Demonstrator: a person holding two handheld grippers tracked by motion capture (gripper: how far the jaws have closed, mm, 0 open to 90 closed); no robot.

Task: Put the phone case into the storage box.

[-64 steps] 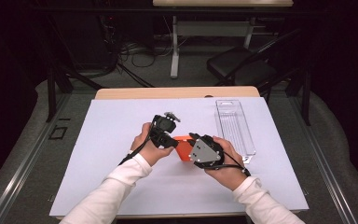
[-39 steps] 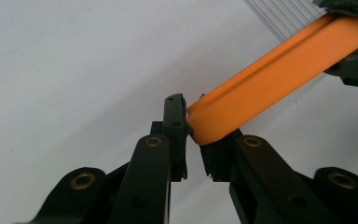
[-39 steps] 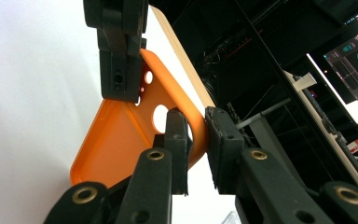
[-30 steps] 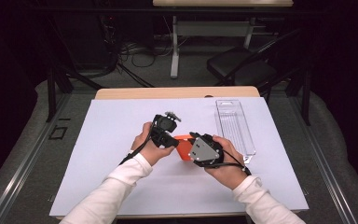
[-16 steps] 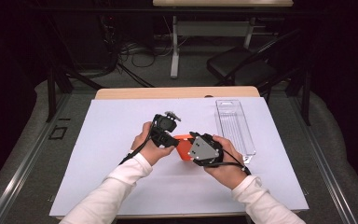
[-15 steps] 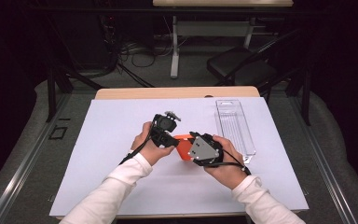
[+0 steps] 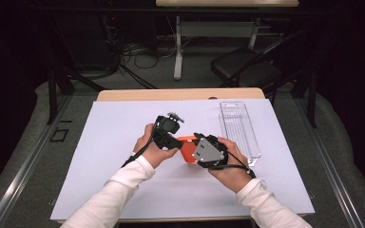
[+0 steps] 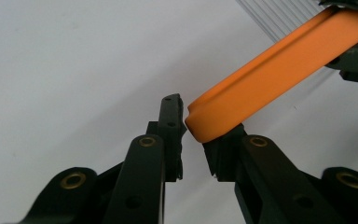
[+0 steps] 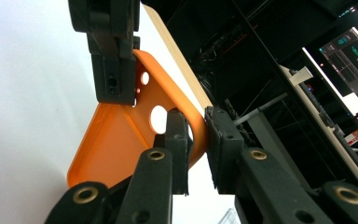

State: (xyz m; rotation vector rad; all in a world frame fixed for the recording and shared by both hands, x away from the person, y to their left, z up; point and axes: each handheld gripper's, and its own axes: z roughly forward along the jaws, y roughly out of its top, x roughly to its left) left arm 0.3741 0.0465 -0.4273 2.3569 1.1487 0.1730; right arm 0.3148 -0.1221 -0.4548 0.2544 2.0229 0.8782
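An orange flat plastic plate (image 7: 186, 146) with round holes (image 9: 158, 119) is held up over the white sheet between my two grippers. My right gripper (image 7: 196, 144) (image 9: 196, 122) is shut on one rim of the plate (image 9: 116, 140). My left gripper (image 7: 177, 141) (image 8: 193, 133) has the plate's other end (image 8: 270, 74) between its jaws. Those jaws have just been opening, and a thin gap shows between one pad and the orange edge. In the right gripper view the left gripper (image 9: 114, 60) stands over the plate's far corner.
A clear plastic tray (image 7: 240, 130) with ribbed bottom lies at the right on the white sheet (image 7: 104, 156), close beside the right hand. The wooden table edge (image 7: 180, 94) runs along the back. Beyond it are a dark chair and cables on the floor.
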